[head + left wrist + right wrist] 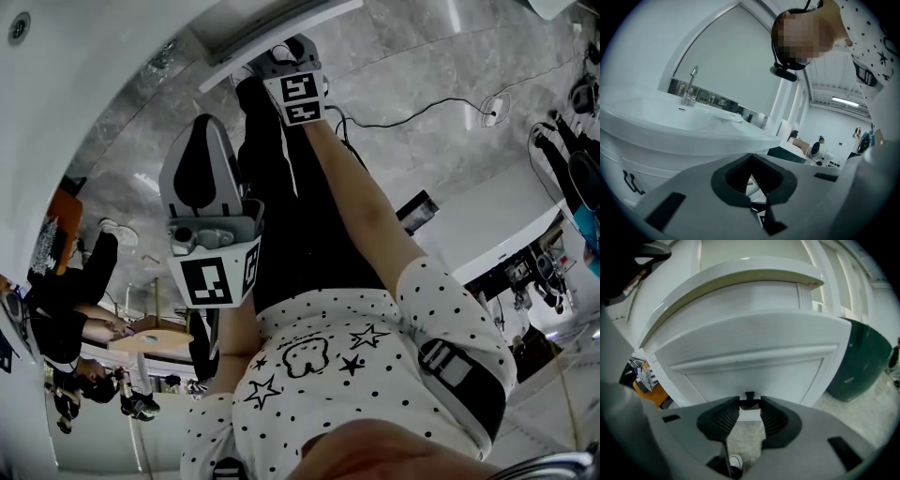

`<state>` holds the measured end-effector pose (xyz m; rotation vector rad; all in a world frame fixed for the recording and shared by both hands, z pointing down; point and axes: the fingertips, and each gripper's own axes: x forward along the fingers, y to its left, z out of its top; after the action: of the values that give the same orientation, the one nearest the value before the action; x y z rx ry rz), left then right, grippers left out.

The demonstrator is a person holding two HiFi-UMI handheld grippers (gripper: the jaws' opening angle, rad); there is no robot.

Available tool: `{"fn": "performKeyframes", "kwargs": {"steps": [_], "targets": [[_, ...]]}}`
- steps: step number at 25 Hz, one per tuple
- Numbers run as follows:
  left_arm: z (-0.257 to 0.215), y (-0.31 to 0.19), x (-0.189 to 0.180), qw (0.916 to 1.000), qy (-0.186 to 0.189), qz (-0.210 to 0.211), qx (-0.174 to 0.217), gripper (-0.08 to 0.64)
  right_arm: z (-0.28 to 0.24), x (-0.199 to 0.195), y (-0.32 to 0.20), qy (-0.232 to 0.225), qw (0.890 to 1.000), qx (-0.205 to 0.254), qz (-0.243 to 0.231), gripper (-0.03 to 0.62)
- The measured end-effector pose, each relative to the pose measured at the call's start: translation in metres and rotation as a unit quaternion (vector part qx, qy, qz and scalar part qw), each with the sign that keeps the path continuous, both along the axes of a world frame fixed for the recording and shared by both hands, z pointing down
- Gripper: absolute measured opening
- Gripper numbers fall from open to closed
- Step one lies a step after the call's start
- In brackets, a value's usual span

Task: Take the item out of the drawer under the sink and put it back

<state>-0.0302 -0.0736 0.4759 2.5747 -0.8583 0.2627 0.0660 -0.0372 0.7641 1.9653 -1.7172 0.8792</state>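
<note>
the white vanity [740, 296] under the sink [693, 117] fills the right gripper view. its drawer front [754, 366] looks closed, so the item is out of sight, presumably behind that front. the right gripper [750, 405] is up against the drawer front, low on it and at mid-width. its jaws are a good part open, with the small dark handle [750, 396] between the tips. the handle's bar runs level along the drawer front and spans from pad to pad, and the pads appear to press on its ends. so the coming pull, i judge, goes straight out from the drawer front, square to that bar and toward the person. the left gripper [751, 158] sits well back from the drawer front, tips together with nothing in them. the right is plainly the nearer one.
</note>
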Motion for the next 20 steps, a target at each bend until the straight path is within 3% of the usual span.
{"fn": "performKeyframes", "kwargs": {"steps": [20], "targets": [[0.004, 0.003, -0.007, 1.0, 0.004, -0.005, -0.002, 0.003, 0.005, -0.004, 0.009, -0.009, 1.0, -0.009, -0.011, 0.152]]}}
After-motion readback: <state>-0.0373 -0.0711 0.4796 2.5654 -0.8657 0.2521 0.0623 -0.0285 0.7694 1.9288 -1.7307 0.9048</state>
